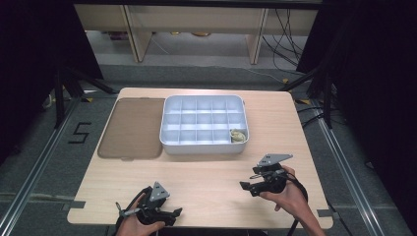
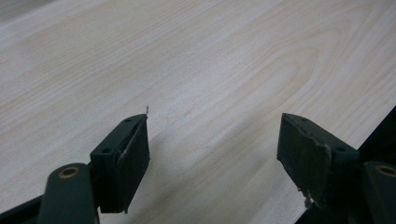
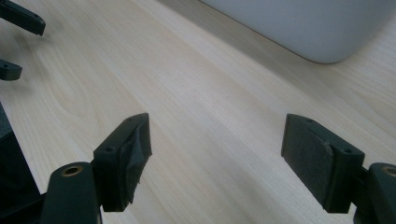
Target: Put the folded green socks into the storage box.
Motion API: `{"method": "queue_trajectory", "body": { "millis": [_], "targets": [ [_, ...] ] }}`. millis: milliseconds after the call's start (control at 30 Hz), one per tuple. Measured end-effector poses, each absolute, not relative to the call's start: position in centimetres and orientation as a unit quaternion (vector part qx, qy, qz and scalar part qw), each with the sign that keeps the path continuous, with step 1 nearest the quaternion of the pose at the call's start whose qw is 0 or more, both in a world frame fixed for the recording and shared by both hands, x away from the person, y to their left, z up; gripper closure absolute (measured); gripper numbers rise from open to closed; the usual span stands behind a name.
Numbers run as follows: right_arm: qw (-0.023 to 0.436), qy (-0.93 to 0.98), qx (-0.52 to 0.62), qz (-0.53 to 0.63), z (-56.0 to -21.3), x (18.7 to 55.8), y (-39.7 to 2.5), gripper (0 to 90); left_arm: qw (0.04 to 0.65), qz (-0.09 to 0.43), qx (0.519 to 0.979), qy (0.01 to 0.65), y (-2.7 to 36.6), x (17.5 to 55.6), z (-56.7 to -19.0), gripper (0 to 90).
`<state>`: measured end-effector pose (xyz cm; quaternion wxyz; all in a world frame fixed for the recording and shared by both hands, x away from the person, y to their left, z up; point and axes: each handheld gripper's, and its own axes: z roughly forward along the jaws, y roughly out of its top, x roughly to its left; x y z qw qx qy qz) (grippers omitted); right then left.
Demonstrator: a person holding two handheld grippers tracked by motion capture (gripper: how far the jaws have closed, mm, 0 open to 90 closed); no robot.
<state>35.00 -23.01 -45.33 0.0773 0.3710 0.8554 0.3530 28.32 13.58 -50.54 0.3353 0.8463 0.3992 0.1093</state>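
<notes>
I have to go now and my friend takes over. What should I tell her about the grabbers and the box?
Left gripper: open, holding nothing, low over the table's near edge.
Right gripper: open, holding nothing, near the table's right front.
White divided tray: mid-table, lid off. One small beige item sits in its near right corner compartment; the other compartments look empty.
Brown lid: flat on the table, left of the tray.
Left, probably: putting the lid back on the tray.

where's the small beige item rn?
In the high view the small beige crumpled item sits in the near-right corner compartment of the white plastic divided tray, far side of the table from the right tongs.
</notes>
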Motion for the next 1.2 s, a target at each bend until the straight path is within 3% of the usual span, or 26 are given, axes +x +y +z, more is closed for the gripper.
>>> {"method": "queue_trajectory", "body": {
  "millis": [767,1200],
  "targets": [
    [0.071,0.850,0.376,0.362,-46.8,32.5,-23.5,21.7,0.333,0.107,0.846,0.403,13.6,28.3,-50.6,24.5],
    [0.093,0.838,0.367,0.393,-47.7,30.9,-24.8,18.7,0.339,0.109,0.844,0.401,13.6,28.3,-50.6,24.5]
  ]
}}
